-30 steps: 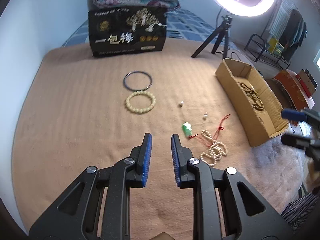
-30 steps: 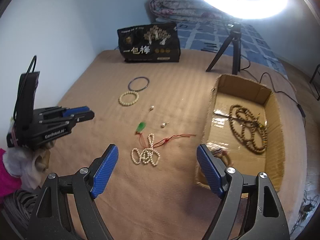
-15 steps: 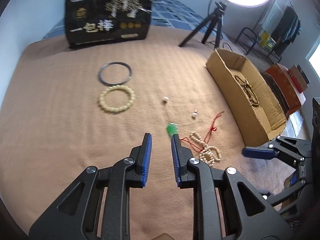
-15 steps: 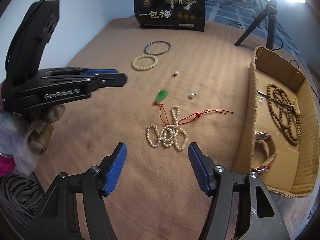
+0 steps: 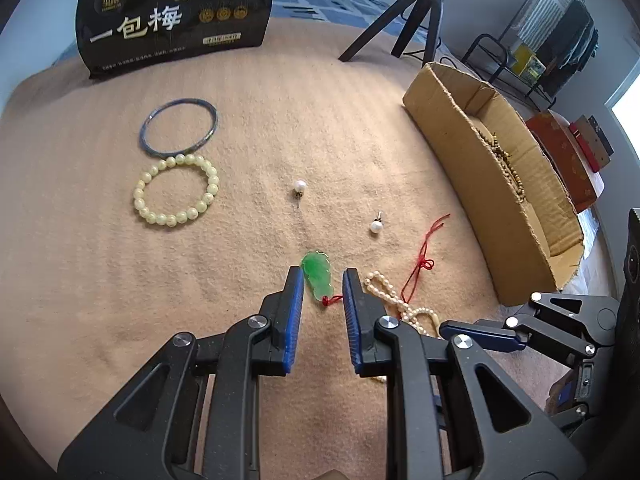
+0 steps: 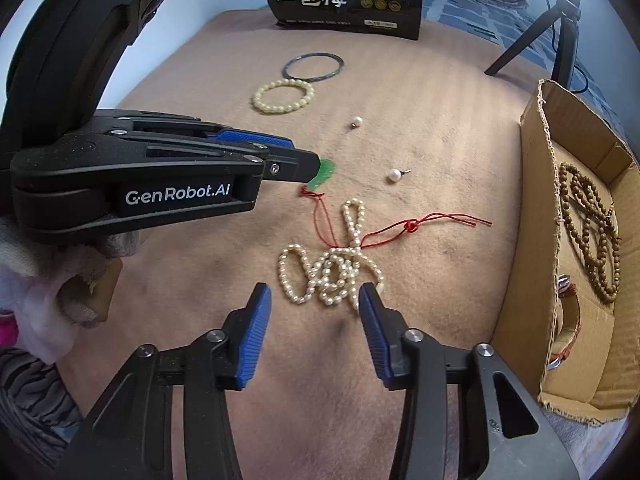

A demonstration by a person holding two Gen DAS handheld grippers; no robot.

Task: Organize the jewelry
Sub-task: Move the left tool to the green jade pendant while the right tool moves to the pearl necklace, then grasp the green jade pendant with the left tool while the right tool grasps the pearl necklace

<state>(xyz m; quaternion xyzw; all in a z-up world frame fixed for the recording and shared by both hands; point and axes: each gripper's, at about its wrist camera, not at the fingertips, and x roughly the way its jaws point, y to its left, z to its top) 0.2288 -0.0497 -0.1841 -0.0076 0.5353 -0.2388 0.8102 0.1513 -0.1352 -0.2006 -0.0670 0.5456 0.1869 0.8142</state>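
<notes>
1. Left wrist view: the left tool [image 5: 322, 280], fingers slightly spread and pinching nothing, straddles the green pendant [image 5: 317, 274] at frame centre on the bed [image 5: 80, 264]. The pendant's long axis runs along the fingers, its red cord [image 5: 424, 260] trailing right. Counted: two pearl earrings [image 5: 299, 186], one bead bracelet [image 5: 176, 190], one bangle [image 5: 179, 126], one cardboard box [image 5: 492, 208].
2. Right wrist view: the right tool [image 6: 316, 300], spread wide and empty, sits just below the one pearl necklace [image 6: 330, 268] at lower centre; the left tool is nearer the pendant.
</notes>
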